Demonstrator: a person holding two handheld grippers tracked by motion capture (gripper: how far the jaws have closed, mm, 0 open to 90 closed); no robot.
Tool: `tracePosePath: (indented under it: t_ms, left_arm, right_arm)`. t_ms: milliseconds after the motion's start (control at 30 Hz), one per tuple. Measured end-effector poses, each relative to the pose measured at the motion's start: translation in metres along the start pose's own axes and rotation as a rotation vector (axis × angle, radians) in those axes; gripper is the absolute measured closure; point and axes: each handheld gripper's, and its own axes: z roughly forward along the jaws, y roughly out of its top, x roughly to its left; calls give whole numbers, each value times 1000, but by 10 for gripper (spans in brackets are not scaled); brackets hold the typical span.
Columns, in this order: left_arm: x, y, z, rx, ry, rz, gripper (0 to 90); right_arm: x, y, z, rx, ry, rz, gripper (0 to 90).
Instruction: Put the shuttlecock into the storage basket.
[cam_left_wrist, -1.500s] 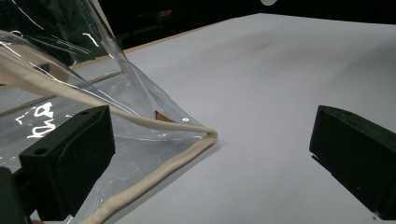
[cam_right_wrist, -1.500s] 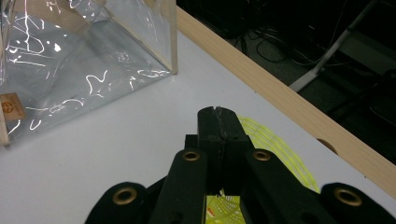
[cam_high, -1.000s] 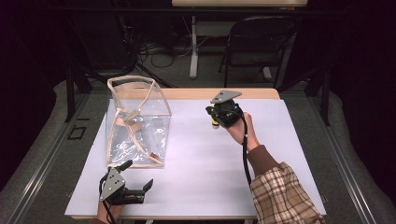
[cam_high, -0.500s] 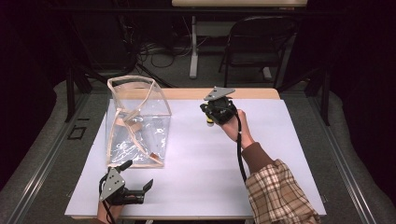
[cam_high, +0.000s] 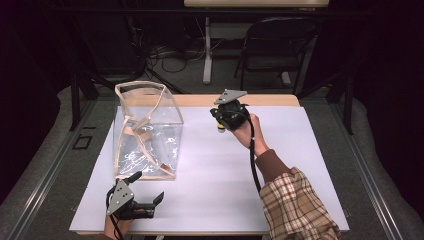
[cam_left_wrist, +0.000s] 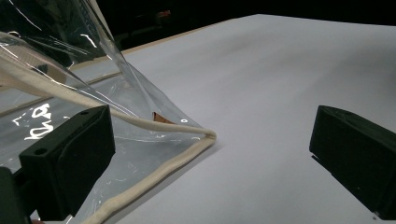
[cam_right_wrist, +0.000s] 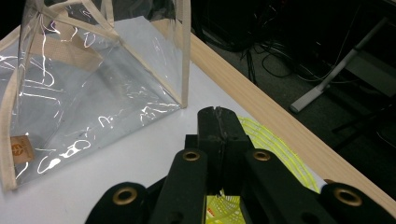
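Two hand-held grippers are at work on your tabletop (cam_high: 300, 165), which is covered by a smooth, matte white sheet with a pale wooden edge showing along the far side. Your right hand-held gripper (cam_high: 223, 119) sits far of centre, its black jaws pressed together on a thin yellow object (cam_right_wrist: 261, 140) marked with fine curved lines; what it is you cannot tell from here. Your left hand-held gripper (cam_high: 150, 205) rests at the near left corner with its jaws spread wide and nothing between them.

Between the two, on the left half, stands a clear plastic bag (cam_high: 150, 135), glossy and creased, catching bright reflections. Its seams and handles are bound in cream fabric trim (cam_left_wrist: 154, 175), soft and rounded like cord, and a small brown label (cam_right_wrist: 21, 149) sits low on one wall. The bag's near bottom corner lies just beside your left gripper's jaw. Beyond the table's far edge, a dark chair (cam_high: 275, 50) and tangled cables (cam_high: 165, 55) occupy the floor.
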Motion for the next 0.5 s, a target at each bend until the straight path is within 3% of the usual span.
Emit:
tracePosePath:
  t_ms: [500]
  left_arm:
    - [0,0,0,0,0,0,1]
  right_arm:
    - [3,11,7,-1,9,-10,900]
